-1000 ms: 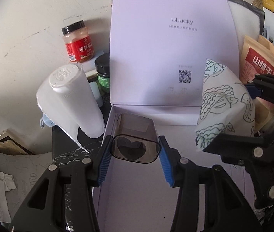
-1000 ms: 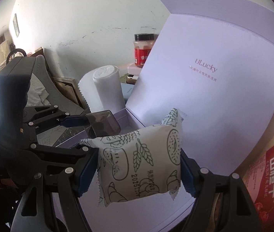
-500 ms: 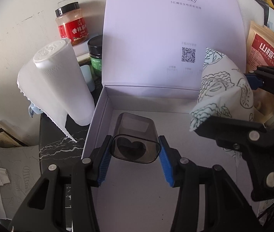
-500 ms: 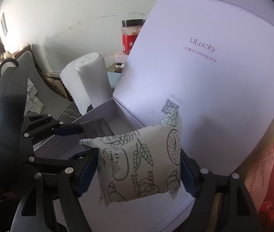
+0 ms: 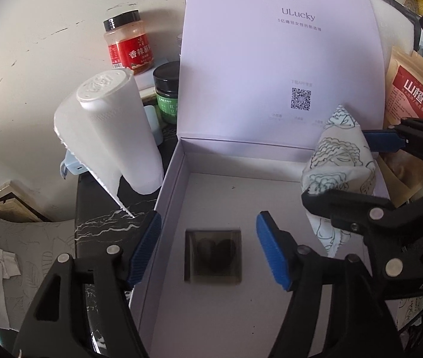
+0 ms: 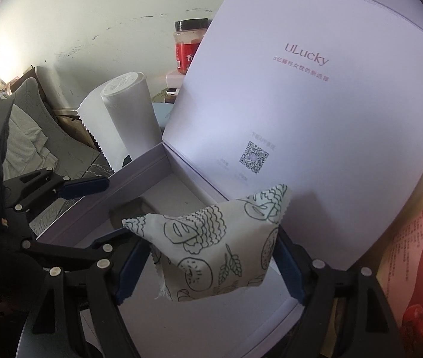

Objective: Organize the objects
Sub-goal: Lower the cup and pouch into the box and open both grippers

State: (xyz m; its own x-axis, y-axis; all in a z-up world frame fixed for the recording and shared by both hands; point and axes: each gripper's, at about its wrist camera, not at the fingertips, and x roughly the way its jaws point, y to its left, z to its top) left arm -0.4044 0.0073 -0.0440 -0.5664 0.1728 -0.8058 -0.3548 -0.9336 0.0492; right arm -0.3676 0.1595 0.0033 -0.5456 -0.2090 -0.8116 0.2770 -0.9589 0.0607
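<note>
Cluttered home: seasoning jar (image 5: pixel 128 44), snack pouch (image 5: pixel 414 101)

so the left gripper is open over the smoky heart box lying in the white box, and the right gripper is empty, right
Not quite. The right gripper is shut on the printed snack packet, as the right wrist view shows. The rest holds: the left gripper is open over the smoky heart box in the white box.

1. I read "ULucky" on the raised lid (image 5: pixel 277 68) of my open box, a QR code (image 5: pixel 300 99) lower down.
2. The red-labelled jar (image 5: pixel 128 43) by the wall reads "香辣".
3. The pouch (image 5: pixel 414 101) at the right edge reads "山楂干".
</note>
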